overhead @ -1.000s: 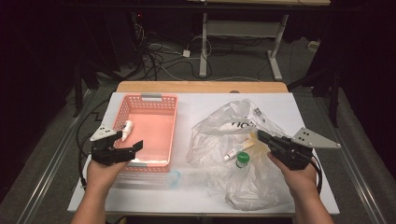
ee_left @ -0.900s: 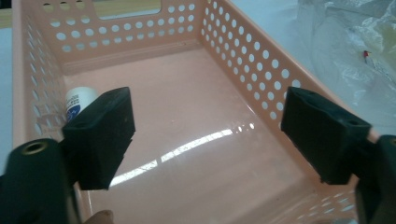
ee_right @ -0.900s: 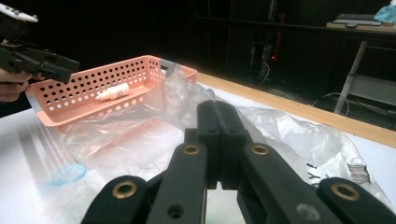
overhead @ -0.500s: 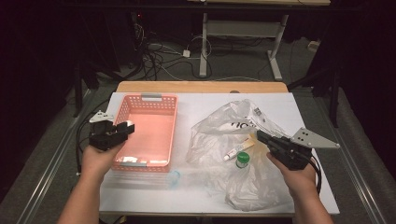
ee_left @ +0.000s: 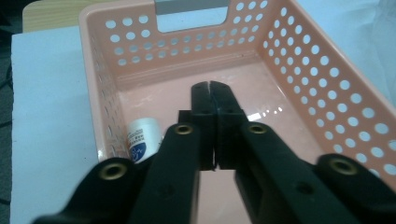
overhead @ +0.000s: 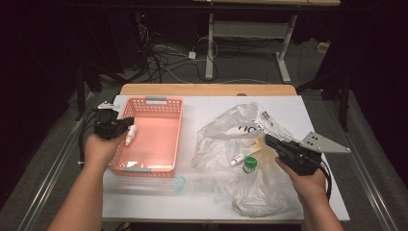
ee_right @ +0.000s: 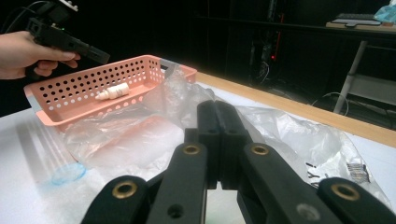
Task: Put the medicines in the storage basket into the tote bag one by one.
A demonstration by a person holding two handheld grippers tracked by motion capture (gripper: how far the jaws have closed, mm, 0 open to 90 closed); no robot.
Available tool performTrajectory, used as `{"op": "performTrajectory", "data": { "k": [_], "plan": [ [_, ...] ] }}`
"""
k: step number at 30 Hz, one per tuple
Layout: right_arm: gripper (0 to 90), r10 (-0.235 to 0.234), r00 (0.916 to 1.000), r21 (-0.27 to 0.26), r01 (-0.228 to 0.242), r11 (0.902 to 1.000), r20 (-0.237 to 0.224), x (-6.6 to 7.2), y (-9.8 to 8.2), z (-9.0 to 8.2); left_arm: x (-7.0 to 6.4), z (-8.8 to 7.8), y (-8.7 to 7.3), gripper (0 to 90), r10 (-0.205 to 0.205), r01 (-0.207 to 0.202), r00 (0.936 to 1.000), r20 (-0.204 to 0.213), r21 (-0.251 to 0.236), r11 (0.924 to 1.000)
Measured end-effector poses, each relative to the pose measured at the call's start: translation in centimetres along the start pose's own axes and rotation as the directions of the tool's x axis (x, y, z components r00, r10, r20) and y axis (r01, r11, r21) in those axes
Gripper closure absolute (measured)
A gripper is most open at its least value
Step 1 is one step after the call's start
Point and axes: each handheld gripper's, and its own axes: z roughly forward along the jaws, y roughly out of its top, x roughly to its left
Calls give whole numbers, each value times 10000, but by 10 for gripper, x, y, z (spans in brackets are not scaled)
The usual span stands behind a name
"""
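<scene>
We are seeing a white table [overhead: 207,106] carrying a pink basket [overhead: 166,103] at left and a clear plastic bag [overhead: 226,130] at right.

Premises are presenting as a lab: tangled black floor cables [overhead: 163,60], white metal desk frame [overhead: 245,33], dark surrounding drapes.

Our right gripper [ee_right: 216,106] has its jaws together over the clear plastic bag [ee_right: 280,135]. Far left, the pink basket [ee_right: 74,91] holds a small white bottle [ee_right: 112,92].
</scene>
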Motion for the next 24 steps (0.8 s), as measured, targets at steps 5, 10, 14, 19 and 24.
{"op": "performTrajectory", "data": {
  "k": [5,10,14,19,24],
  "plan": [
    [900,2,10000,17,-2,10000,6,0,0,0,7,8,3,882,-146,148,9999,-51,225,9996],
    [900,-15,10000,31,15,10000,10,0,-1,1,9,17,3,881,-169,200,9988,-458,682,9975],
    [900,35,10000,53,-35,10000,22,0,-1,1,12,25,4,880,-442,524,9968,-660,1272,9905],
    [900,20,10000,55,-20,10000,21,0,-1,0,11,31,6,881,-545,734,9927,-1081,1798,9810],
    [900,63,10000,61,-63,10000,10,0,-1,1,10,38,7,882,-586,923,9871,-1489,2304,9687]
  ]
}}
